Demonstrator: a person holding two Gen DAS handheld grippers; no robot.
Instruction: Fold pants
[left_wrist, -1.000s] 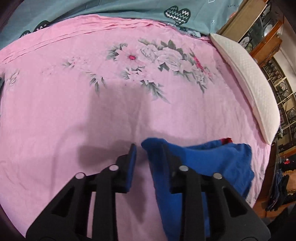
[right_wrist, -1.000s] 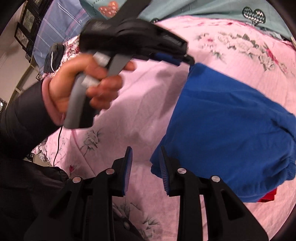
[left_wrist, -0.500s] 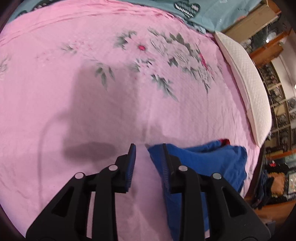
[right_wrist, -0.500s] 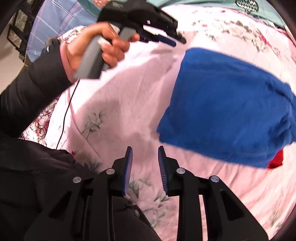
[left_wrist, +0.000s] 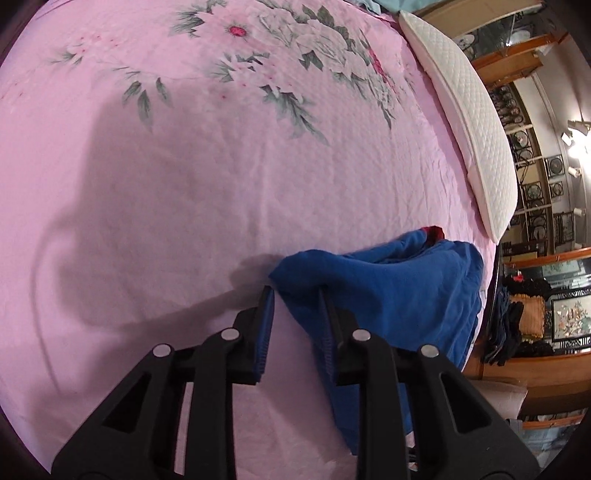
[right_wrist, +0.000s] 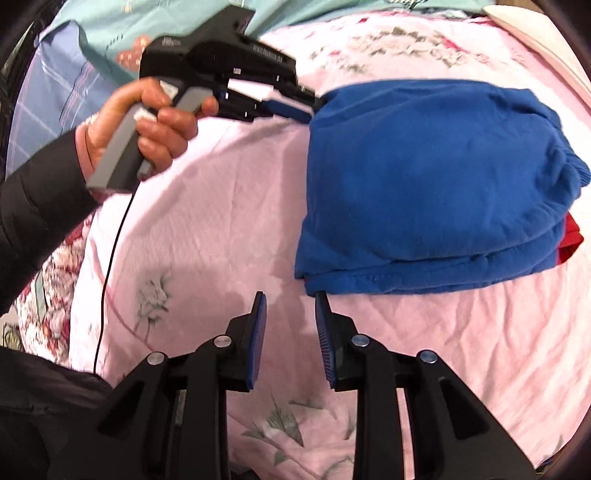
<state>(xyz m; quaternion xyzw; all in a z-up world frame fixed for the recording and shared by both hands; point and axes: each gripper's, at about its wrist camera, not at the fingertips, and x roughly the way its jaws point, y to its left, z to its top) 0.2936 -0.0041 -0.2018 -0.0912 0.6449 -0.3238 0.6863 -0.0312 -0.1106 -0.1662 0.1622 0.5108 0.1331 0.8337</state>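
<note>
A: Where do things stand?

B: Right gripper (right_wrist: 290, 325) has jaws apart, empty, just short of the pants (right_wrist: 424, 192), which lie folded on the bed (right_wrist: 229, 206). Left gripper (left_wrist: 297, 314) has jaws apart around the far corner.

A: Advice?

B: Probably square that corner and press it flat; the red piece (right_wrist: 570, 240) sticks out.

- We see a bed (left_wrist: 207, 206) under a pink floral sheet.
- Folded blue pants (right_wrist: 424, 184) lie on it, near the edge where a white pillow (left_wrist: 476, 147) rests.
</note>
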